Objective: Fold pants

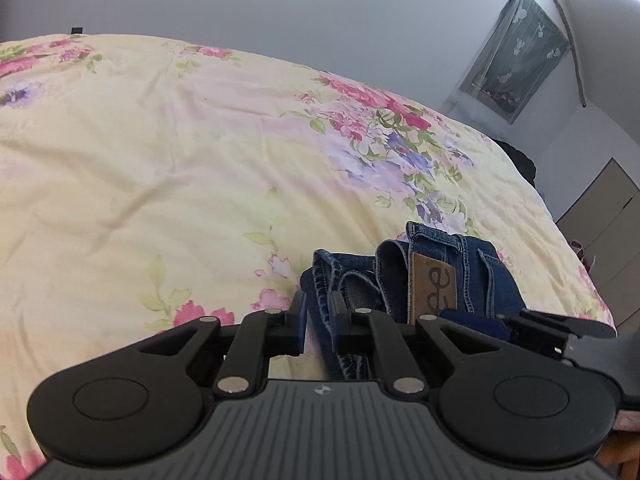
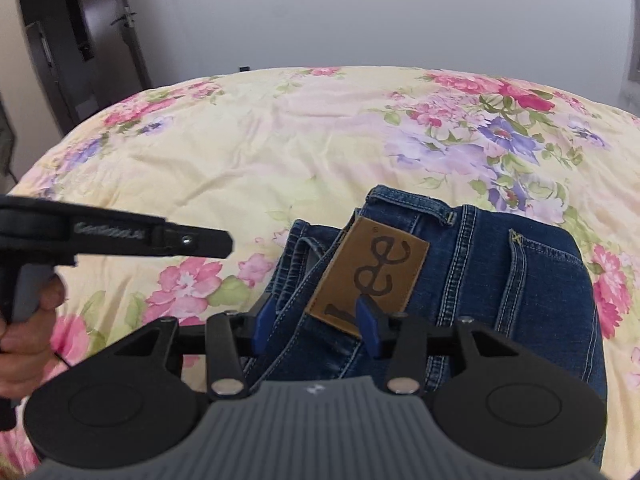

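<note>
Blue jeans [image 2: 500, 280] lie folded into a small bundle on a yellow floral quilt [image 2: 280, 152], with the brown leather waist patch [image 2: 368, 276] facing up. My right gripper [image 2: 316, 320] is open and straddles the waistband at the patch, its blue pads apart from the cloth. My left gripper [image 1: 320, 314] is shut on a stitched denim edge [image 1: 324, 280] at the left side of the jeans [image 1: 492, 280]. The patch [image 1: 434, 288] shows just to its right. In the right wrist view the left tool's black body [image 2: 120, 232] reaches in from the left, held by a person's hand [image 2: 24, 340].
The quilt [image 1: 160, 160] spreads wide and wrinkled beyond the jeans to a plain wall. A dark door [image 2: 80, 40] stands at the far left. A curtained window [image 1: 516, 52] and a beige cabinet [image 1: 608, 232] lie past the bed's right edge.
</note>
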Demonstrator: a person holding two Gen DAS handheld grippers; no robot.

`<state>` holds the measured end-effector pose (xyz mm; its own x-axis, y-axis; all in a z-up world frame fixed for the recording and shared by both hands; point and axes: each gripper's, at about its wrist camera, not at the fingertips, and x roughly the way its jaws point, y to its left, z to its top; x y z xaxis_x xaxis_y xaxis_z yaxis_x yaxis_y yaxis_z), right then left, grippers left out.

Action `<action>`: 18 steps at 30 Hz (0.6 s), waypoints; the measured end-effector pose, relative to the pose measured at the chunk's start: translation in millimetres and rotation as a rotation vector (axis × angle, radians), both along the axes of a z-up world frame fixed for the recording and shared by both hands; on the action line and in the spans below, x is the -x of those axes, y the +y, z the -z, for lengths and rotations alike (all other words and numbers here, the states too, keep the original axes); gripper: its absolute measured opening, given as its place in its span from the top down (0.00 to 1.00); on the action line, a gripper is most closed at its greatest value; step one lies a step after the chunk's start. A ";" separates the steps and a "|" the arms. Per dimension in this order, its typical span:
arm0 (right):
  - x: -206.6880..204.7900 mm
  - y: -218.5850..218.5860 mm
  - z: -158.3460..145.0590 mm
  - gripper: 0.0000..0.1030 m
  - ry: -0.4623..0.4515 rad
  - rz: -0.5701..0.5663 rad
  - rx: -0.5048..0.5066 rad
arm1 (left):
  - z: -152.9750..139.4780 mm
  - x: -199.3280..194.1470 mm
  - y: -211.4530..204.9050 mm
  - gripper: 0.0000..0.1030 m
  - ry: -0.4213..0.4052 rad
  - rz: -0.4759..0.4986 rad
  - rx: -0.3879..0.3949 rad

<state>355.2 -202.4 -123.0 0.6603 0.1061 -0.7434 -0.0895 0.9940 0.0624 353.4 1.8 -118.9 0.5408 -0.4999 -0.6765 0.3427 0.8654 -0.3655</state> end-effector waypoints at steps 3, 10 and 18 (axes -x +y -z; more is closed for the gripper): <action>-13.5 17.7 4.9 0.37 -0.008 0.065 0.065 | 2.6 1.8 16.5 0.89 0.014 -0.008 0.026; -26.2 34.2 19.7 0.53 -0.016 0.176 0.217 | 17.2 0.3 40.2 0.89 0.062 -0.006 0.071; -11.9 -0.6 -3.5 1.00 0.004 0.100 0.012 | 14.3 1.8 32.1 0.89 0.065 0.082 0.140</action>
